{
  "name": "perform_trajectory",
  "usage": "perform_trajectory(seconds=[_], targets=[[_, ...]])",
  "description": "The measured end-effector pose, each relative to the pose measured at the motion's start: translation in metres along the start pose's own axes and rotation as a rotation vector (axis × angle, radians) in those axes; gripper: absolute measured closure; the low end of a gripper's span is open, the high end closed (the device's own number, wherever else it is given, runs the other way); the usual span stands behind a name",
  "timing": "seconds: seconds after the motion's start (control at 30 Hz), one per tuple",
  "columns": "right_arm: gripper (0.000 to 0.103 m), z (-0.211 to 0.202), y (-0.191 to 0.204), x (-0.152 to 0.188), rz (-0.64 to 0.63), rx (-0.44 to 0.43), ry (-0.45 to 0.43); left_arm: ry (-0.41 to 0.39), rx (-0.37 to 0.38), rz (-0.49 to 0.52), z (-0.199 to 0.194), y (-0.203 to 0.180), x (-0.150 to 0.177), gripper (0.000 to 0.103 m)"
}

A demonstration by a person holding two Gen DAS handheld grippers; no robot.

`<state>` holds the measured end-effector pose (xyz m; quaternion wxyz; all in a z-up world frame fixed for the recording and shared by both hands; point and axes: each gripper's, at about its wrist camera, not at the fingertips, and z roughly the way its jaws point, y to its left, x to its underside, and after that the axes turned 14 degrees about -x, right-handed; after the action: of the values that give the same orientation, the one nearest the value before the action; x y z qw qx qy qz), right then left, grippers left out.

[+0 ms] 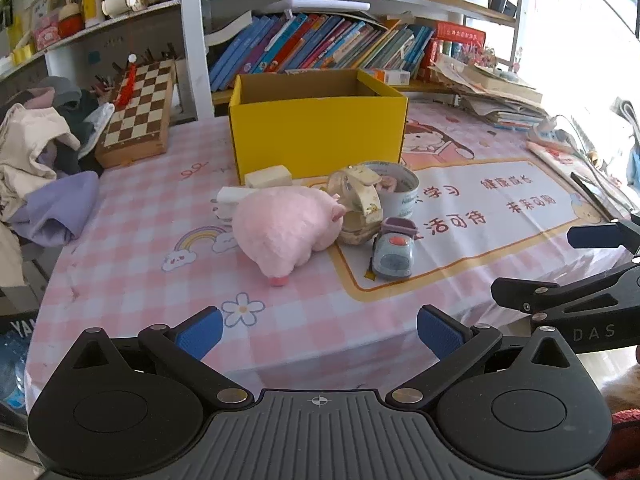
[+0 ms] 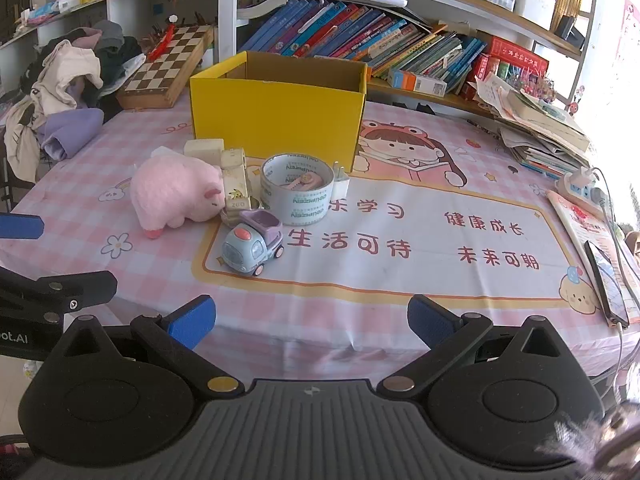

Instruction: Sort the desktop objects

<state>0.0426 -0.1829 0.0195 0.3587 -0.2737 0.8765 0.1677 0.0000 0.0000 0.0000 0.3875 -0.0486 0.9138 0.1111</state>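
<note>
Desktop objects bunched mid-counter, none yet sorted, judging by the layout. Nearest the lens: left gripper (image 1: pixel 319 334) spread wide, nothing between the blue pads, poised above the near counter (image 1: pixel 120 280) edge. Right gripper (image 2: pixel 311 320) likewise spread wide and empty, alongside the left, angled down toward the cluster.

Next out: toy truck (image 2: pixel 253 246), closest item of the cluster, upright on its wheels, long axis running diagonally, rounded blue cab toward the near-left in the right wrist view, purple bed toward the far-right. Just left of it: pink plush toy (image 2: pixel 176 194), lying on the cloth, long axis roughly left to right, snout end at the right and touching the cream pieces beside it. Behind the truck: cream strap-like item (image 2: pixel 236 180) standing upright on a small round base; exact nature unclear. Right of that: tape roll (image 2: pixel 297 192), resting flat on its side with the hole facing up, something small and pink inside. White charger plug (image 2: pixel 341 182) just beside the roll, prongs up. Cream block (image 2: pixel 204 147) farther back, close to the box front.

Beyond the cluster: yellow box (image 2: pixel 276 114), open at the top, inside looking empty as far as visible from this low angle. Presumably the destination.

Progress judged at the very start: every item out on the cloth, nothing held, all picks and drops left to do.
</note>
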Motion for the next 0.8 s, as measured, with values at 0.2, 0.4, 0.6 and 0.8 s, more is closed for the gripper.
perform_trajectory(seconds=[0.2, 0.4, 0.6, 0.8], targets=[[0.000, 0.0005, -0.0009, -0.0002, -0.002, 0.000, 0.001, 0.003, -0.003, 0.000, 0.0001, -0.0004, 0.0009, 0.000], [0.000, 0.0015, 0.0003, 0.0000, -0.004, -0.002, 0.004, 0.007, -0.006, 0.001, 0.0001, -0.0008, 0.0017, 0.000], [0.000, 0.0033, 0.0009, -0.0002, -0.008, -0.006, 0.006, 0.010, -0.008, 0.001, 0.0001, -0.0013, 0.0025, 0.000], [0.000, 0.0028, 0.0013, 0.0006, -0.009, -0.007, 0.006, 0.011, -0.009, -0.001, -0.0016, -0.0034, 0.0026, 0.000]])
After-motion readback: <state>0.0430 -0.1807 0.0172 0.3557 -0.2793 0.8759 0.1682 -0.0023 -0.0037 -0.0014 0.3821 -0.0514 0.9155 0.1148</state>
